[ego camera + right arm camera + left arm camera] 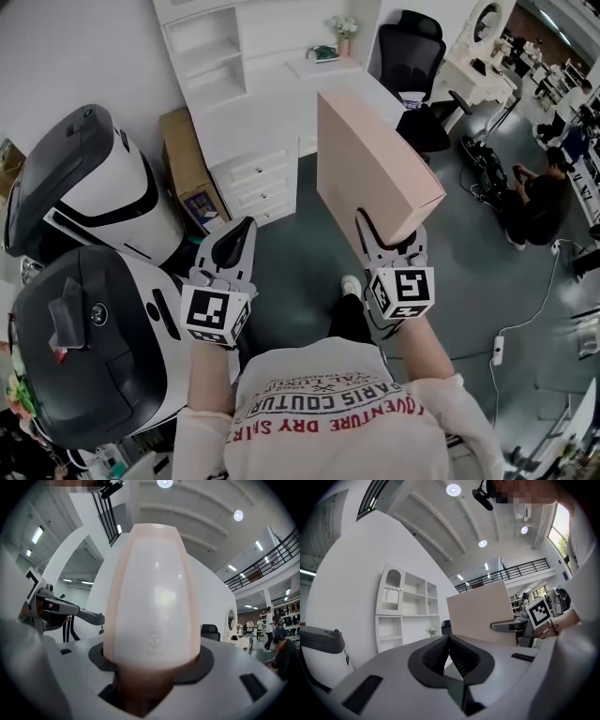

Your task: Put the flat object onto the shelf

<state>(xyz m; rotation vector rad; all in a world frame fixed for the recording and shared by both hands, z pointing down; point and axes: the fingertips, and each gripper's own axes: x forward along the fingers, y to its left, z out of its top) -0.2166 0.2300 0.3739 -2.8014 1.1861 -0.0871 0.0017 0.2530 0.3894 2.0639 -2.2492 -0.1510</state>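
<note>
R claw (377,236) is clamped on the box (370,169), a flat pinkish-tan one; jaws stand fairly wide w/ the box's lower end wedged between them, pads pressing both broad faces. In the right gripper view the box (152,597) fills the middle, its narrow whitish edge facing the camera and rising straight up out of the R claw (152,665). Box is held up in the air, tilted, on the person's right, above the grey floor (300,262) and touching no furniture. L claw (236,246) is closed and empty: in the left gripper view its dark pads meet at the tips w/ nothing between them (449,641). It sits left of the R claw, well apart from the box, at about the same height. The white shelf (211,56) stands ahead against the wall, open compartments on top, drawers (253,183) below it; box isn't on it. Left gripper view shows the shelf (405,606) beyond, w/ the box (480,613) to its right. Black office chair (412,56) is at the back right; 2 white-and-black machines (94,187) are at left
</note>
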